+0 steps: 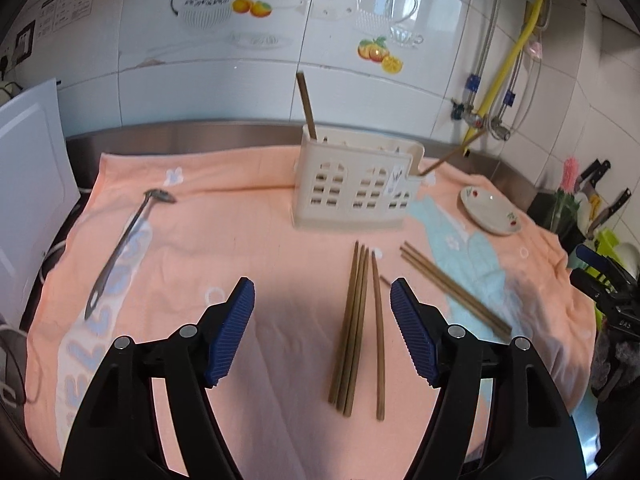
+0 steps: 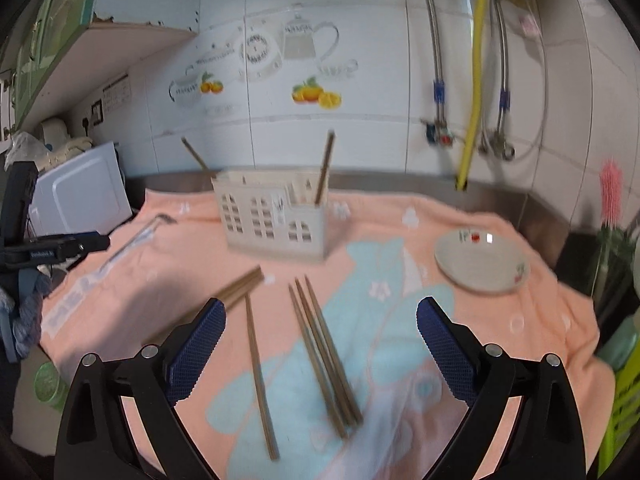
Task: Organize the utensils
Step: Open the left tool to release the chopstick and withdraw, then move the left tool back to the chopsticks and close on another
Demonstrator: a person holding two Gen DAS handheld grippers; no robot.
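Item 1: cream plastic utensil holder with window-shaped cutouts (image 1: 356,184), upright at 12 o'clock on the peach-pink towel (image 1: 240,240) that covers the desk. One brown wooden chopstick (image 1: 307,106) stands in its left compartment; a second leaning chopstick (image 1: 452,156) rests in the right one.

Item 2: bundle of three brown wooden chopsticks (image 1: 352,328) lying flat at centre, tips toward the holder, with a single curved chopstick (image 1: 378,336) just beside it at 3 o'clock.

Item 3: further group of brown chopsticks (image 1: 452,286), lying diagonally at 2 o'clock.

Item 4: slender steel spoon (image 1: 124,248), flat at 10 o'clock.

Item 5: small white dish with red flower print (image 1: 490,210), at 2 o'clock.

Left hand-held gripper (image 1: 322,312): blue pads spread wide, nothing held, above the bundle. Right hand-held gripper (image 2: 320,330): likewise wide apart and holding nothing.
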